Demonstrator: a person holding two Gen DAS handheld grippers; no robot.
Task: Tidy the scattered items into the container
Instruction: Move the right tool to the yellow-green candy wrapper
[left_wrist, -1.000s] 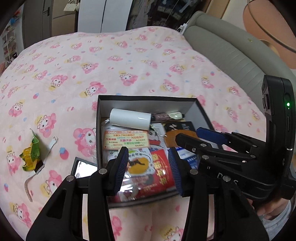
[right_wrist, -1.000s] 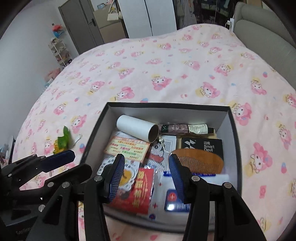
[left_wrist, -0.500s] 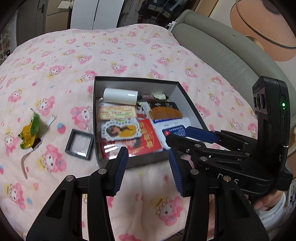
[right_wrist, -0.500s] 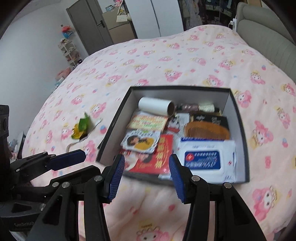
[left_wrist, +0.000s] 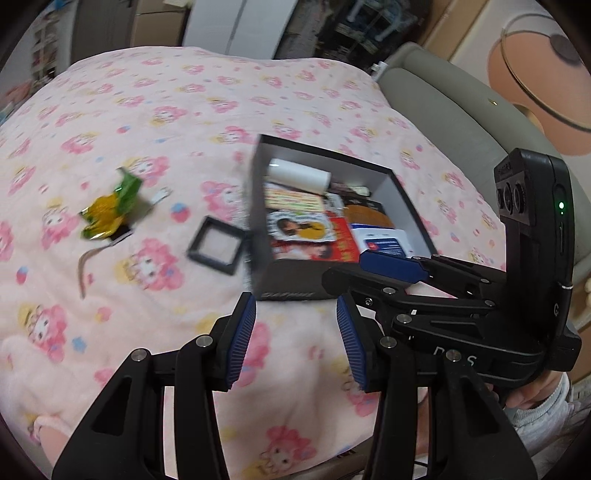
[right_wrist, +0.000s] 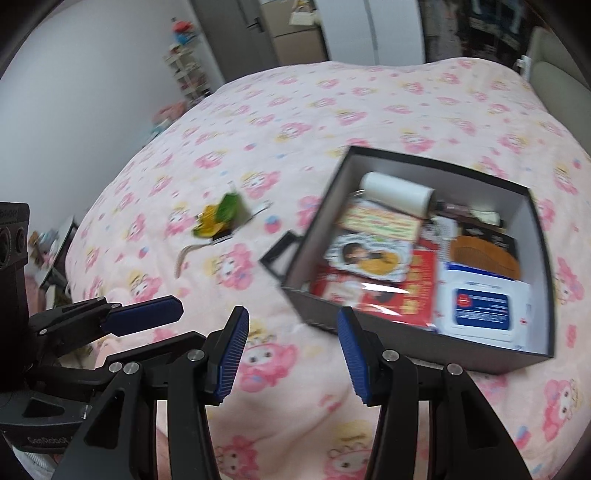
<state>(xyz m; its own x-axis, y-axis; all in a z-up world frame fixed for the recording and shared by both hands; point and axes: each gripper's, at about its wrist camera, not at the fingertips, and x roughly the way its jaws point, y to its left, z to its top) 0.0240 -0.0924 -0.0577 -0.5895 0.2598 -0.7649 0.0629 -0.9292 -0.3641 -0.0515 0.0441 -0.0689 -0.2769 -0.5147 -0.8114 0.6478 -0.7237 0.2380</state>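
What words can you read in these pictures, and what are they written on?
"GenRobot": side of the left gripper body, cut off at the edge.
"D S": body of the right gripper, letters between hidden.
Black box front logo: too blurred.
Wet-wipes pack, red packet, yellow card: print blurred.

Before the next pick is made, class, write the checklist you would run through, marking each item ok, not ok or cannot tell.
1. Left gripper open and empty: ok.
2. Right gripper open and empty: ok.
3. All items inside the box: not ok; the green and yellow wrapper and the small square black case lie on the blanket.
4. Case clear of the box: cannot tell; it sits right against the left wall.
5. Room left in the box: cannot tell; the floor looks covered.
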